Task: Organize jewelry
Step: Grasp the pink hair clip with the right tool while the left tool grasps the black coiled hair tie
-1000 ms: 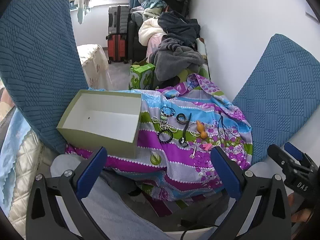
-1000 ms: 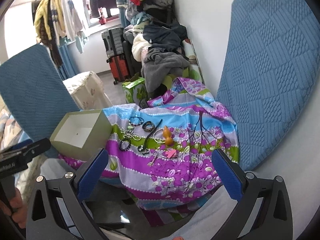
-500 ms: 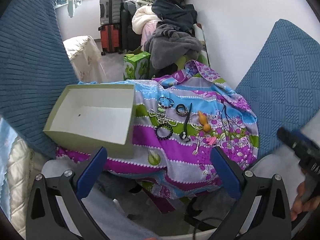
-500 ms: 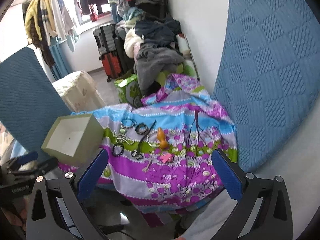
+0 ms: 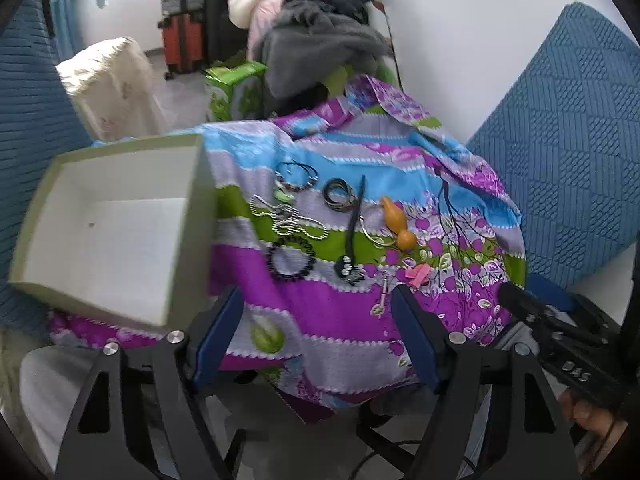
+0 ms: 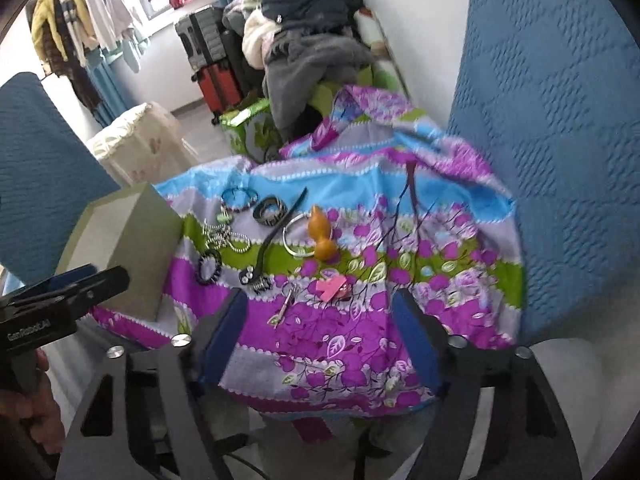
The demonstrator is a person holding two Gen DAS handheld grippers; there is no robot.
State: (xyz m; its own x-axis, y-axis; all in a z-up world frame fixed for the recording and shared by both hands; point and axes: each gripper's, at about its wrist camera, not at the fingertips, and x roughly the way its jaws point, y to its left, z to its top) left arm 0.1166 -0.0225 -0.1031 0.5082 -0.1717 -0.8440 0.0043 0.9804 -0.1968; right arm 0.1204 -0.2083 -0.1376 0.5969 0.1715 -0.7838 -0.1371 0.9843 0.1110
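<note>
Jewelry, loose on floral cloth (image 5: pixel 344 312) right of open box (image 5: pixel 120 224). Black strap (image 5: pixel 354 224): long axis running away from the cameras, studded end nearest. Orange gourd pendant (image 5: pixel 396 222), black bead bracelet (image 5: pixel 290 260), silver chain (image 5: pixel 286 222), probably tangled. Left gripper (image 5: pixel 316 336), right gripper (image 6: pixel 320 334): jaws closing, part spread, nothing between, above cloth

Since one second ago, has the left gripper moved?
Yes. The left gripper has come closer to the box and the jewelry on the cloth; its fingers are closing, nothing between.
</note>
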